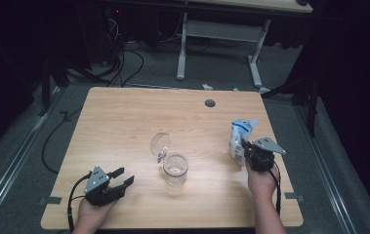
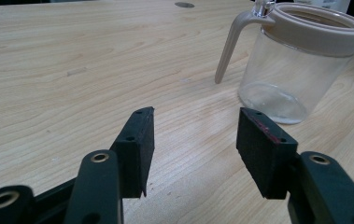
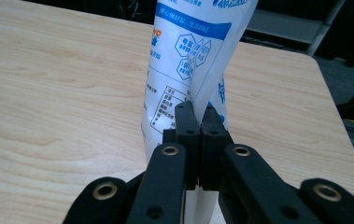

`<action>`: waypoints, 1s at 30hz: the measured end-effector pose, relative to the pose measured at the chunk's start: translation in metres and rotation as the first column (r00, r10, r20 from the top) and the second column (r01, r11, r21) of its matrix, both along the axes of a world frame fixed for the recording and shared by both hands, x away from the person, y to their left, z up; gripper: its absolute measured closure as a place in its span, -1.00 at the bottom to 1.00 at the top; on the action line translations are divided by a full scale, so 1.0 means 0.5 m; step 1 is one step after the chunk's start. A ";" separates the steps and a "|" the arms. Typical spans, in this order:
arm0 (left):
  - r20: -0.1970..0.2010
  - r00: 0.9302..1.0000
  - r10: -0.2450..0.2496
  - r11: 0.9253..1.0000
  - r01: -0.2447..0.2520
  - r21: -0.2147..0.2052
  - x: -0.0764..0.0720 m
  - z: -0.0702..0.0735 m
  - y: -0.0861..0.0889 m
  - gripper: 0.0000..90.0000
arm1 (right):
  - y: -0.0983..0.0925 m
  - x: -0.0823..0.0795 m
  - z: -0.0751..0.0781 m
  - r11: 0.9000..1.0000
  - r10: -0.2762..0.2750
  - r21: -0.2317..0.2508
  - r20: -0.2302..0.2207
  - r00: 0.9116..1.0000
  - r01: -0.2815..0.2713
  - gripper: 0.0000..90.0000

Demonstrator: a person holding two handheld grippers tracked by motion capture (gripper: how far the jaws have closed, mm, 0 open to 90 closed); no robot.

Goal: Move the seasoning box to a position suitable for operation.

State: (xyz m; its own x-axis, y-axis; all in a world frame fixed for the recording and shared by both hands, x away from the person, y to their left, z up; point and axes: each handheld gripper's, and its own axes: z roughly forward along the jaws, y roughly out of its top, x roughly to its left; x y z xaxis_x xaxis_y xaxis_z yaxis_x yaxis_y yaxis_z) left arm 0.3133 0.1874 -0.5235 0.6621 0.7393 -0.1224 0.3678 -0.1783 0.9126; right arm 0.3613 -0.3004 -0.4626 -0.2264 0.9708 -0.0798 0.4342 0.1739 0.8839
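Note:
A clear glass jar point(image 1: 175, 169) point(image 2: 291, 65) with a beige rim stands at the table's middle, its hinged lid point(image 1: 160, 145) flipped open to the back left. A white and blue printed pouch point(image 1: 240, 136) point(image 3: 188, 60) stands upright near the right edge. My right gripper point(image 1: 245, 150) point(image 3: 198, 122) is shut on the pouch's near side, pinching the film between its pads. My left gripper point(image 1: 124, 176) point(image 2: 195, 149) rests open at the front left, pointing toward the jar, with nothing between its jaws.
The wooden table point(image 1: 124, 122) has a round cable hole point(image 1: 210, 103) near its back edge. Behind it a white desk frame point(image 1: 219, 44) and loose cables point(image 1: 124, 58) lie on the grey floor.

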 end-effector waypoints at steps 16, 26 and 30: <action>-0.011 1.000 -0.007 1.000 0.007 -0.024 0.004 0.000 0.002 0.05 | 0.009 -0.054 0.051 0.989 0.145 0.004 -0.132 0.981 -0.146 1.00; -0.009 1.000 -0.019 1.000 0.019 -0.022 0.004 -0.002 -0.003 0.05 | 0.022 -0.078 0.073 0.978 0.203 -0.007 -0.208 0.957 -0.209 1.00; -0.009 1.000 -0.019 1.000 0.019 -0.023 0.004 -0.001 -0.001 0.05 | 0.031 -0.082 0.078 0.972 0.222 -0.021 -0.241 0.945 -0.234 1.00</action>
